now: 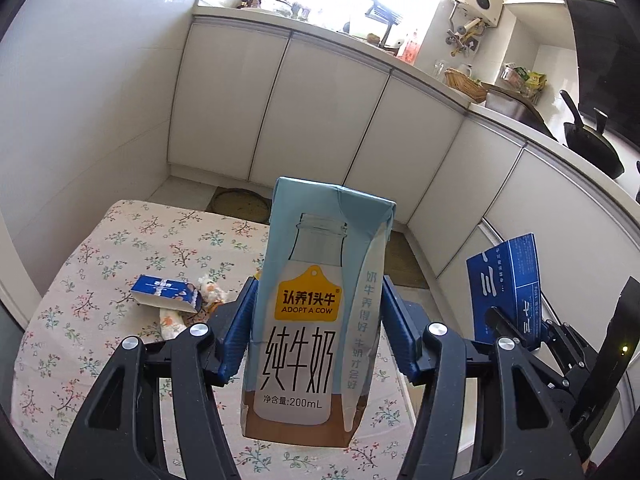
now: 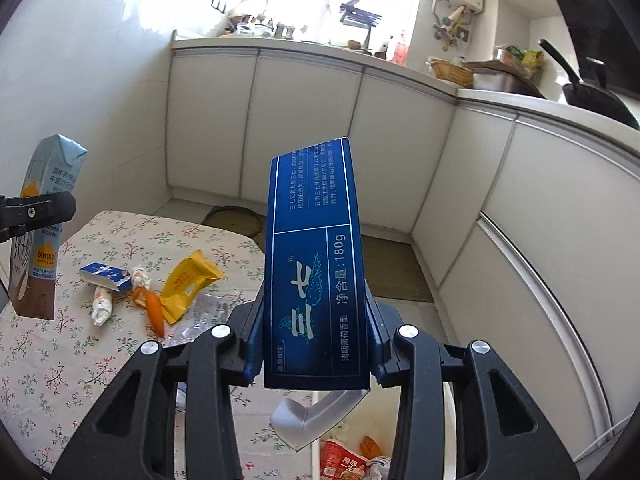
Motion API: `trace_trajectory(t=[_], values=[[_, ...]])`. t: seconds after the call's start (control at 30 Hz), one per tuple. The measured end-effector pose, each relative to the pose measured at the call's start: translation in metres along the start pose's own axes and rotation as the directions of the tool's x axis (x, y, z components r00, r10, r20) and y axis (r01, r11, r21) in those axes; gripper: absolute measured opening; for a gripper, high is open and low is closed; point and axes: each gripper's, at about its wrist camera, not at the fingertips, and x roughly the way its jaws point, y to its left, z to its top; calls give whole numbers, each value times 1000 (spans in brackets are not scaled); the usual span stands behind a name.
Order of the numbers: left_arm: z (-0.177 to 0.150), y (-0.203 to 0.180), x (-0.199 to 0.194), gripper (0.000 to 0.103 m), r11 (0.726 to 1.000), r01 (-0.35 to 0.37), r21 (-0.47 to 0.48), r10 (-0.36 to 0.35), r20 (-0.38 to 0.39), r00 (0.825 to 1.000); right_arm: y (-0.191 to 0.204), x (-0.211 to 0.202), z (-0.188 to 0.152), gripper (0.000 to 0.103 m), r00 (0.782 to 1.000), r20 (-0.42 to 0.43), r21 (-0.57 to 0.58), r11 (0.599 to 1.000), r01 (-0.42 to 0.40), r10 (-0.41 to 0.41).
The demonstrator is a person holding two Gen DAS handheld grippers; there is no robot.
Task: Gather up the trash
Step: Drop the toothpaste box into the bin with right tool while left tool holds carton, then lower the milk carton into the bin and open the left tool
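Observation:
My left gripper [image 1: 316, 316] is shut on a light blue 200 mL milk carton [image 1: 312, 304] and holds it upright above the floral table [image 1: 80, 320]. The carton also shows at the left of the right wrist view [image 2: 44, 220]. My right gripper [image 2: 316, 328] is shut on a dark blue toothpaste box [image 2: 320, 264], held upright past the table's right edge; the box shows in the left wrist view [image 1: 506, 284]. On the table lie a small blue box [image 2: 106, 276], a yellow wrapper [image 2: 188, 282], a carrot [image 2: 155, 312], a white crumpled wrapper [image 2: 102, 304] and clear plastic [image 2: 204, 316].
A bin with trash [image 2: 352, 460] sits below my right gripper, beside the table. White kitchen cabinets [image 2: 304, 128] run along the back and right. A round mat [image 2: 236, 220] lies on the floor behind the table.

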Motion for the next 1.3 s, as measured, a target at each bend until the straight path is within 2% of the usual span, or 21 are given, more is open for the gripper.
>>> trace_trajectory(t=[0.23, 0.43, 0.9, 0.97, 1.0, 1.03, 1.3], values=[[-7, -28, 10, 57, 999, 31, 24, -31, -3, 1000, -54, -1, -20, 40, 995, -31, 108, 989, 97, -94], [-16, -51, 24, 57, 997, 57, 53, -56, -28, 998, -90, 5, -41, 40, 986, -91, 154, 976, 151, -138], [-40, -125, 58, 57, 983, 147, 111, -137, -90, 987, -135, 11, -79, 43, 971, -190, 209, 961, 184, -145], [-43, -134, 63, 57, 980, 161, 115, -150, -100, 984, -143, 12, -83, 51, 969, -204, 226, 956, 188, -142], [-44, -139, 66, 57, 979, 169, 118, -157, -105, 982, -147, 12, -85, 61, 966, -212, 233, 953, 195, -146], [-46, -143, 68, 57, 977, 176, 120, -163, -110, 981, -150, 11, -87, 64, 965, -212, 239, 950, 202, -152], [-64, -177, 90, 57, 961, 229, 154, -205, -162, 965, -179, 3, -97, 73, 953, -221, 261, 929, 263, -208]])
